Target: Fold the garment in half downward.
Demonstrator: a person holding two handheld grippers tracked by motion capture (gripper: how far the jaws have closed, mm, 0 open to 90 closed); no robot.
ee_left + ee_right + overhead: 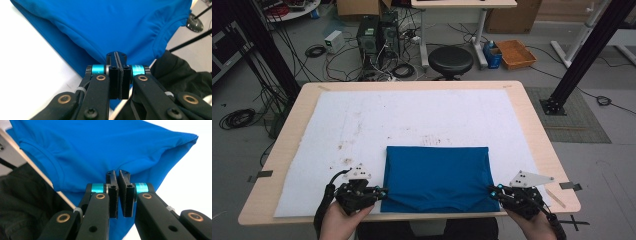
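Cloth [437,175] is lying folded on my worktop [532,125]; I am pinching its near corners, left tool [381,193] and right tool [493,192] both clenched on fabric.

We see a light wood table [532,125] w/ a stained white mat [412,115] on it; folded blue cloth [437,177] lies near-centre.

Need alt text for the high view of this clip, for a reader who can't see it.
A folded blue garment lies at the near edge of a white-covered table. The left tool and right tool, each in a person's hand, are shut on its two near corners. Behind the table stands a black stool among cables.
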